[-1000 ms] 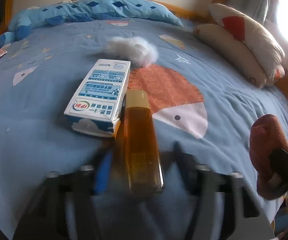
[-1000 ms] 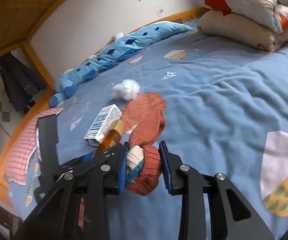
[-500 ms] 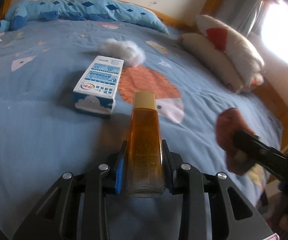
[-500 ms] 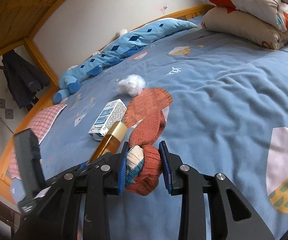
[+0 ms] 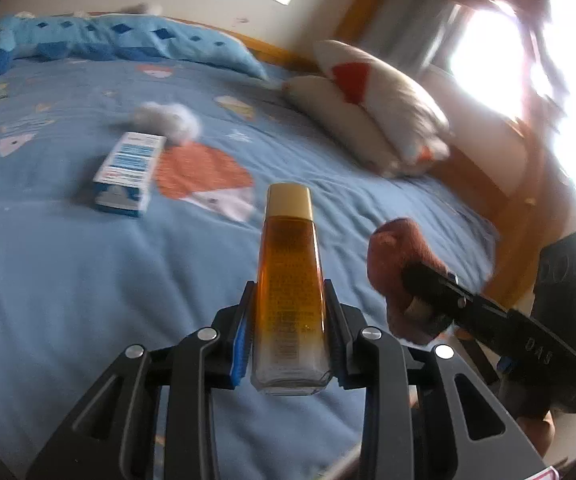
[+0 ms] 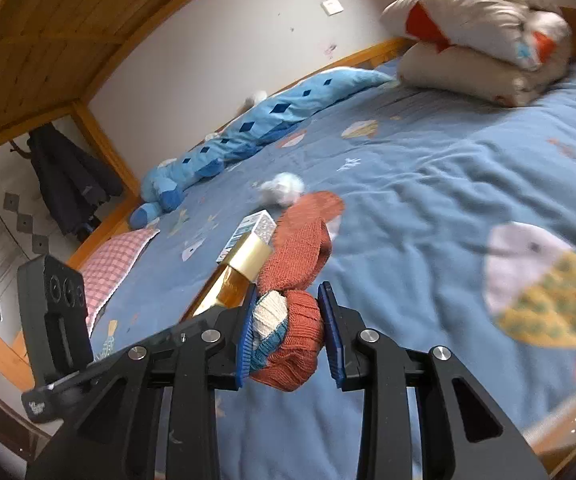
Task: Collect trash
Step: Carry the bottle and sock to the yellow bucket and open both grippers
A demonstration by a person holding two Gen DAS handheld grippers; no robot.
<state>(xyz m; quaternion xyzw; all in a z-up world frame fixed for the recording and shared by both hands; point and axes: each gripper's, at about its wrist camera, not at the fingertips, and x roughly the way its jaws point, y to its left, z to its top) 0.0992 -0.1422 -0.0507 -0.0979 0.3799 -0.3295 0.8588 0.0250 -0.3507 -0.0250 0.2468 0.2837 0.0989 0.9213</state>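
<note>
- Lifted clear of the bed since a second ago, the amber bottle (image 5: pixel 290 292) now hangs above the blue bedspread (image 5: pixel 68 280) instead of lying beside the carton, and the left-wrist view has swung toward the bright window at upper right.
- Across most of both frames the bedspread stretches out, with stacked pillows (image 5: pixel 375 120) in the upper right of the left-wrist view and a long blue plush toy (image 6: pixel 248 128) along the wall in the right-wrist view.
- Left of centre in the left-wrist view a blue-and-white carton (image 5: pixel 130 174) lies flat; it looks light and stiff, and I judge its long side faces the best place to take it.
- Just beyond the carton sits a white fluffy wad (image 5: pixel 172 120), probably very light and soft, so a pinch through its middle should do.
- At lower centre the left gripper (image 5: pixel 288 336) has its jaws closed against the lower body of the bottle, cap pointing away; the bottle appears rigid and smooth, possibly slippery and breakable.
- At lower centre of the right-wrist view the right gripper (image 6: pixel 288 336) is clamped narrowly on a rust-red knitted sock bundle (image 6: pixel 288 320), soft and squashed between the pads, its loose end flopping forward.
</note>
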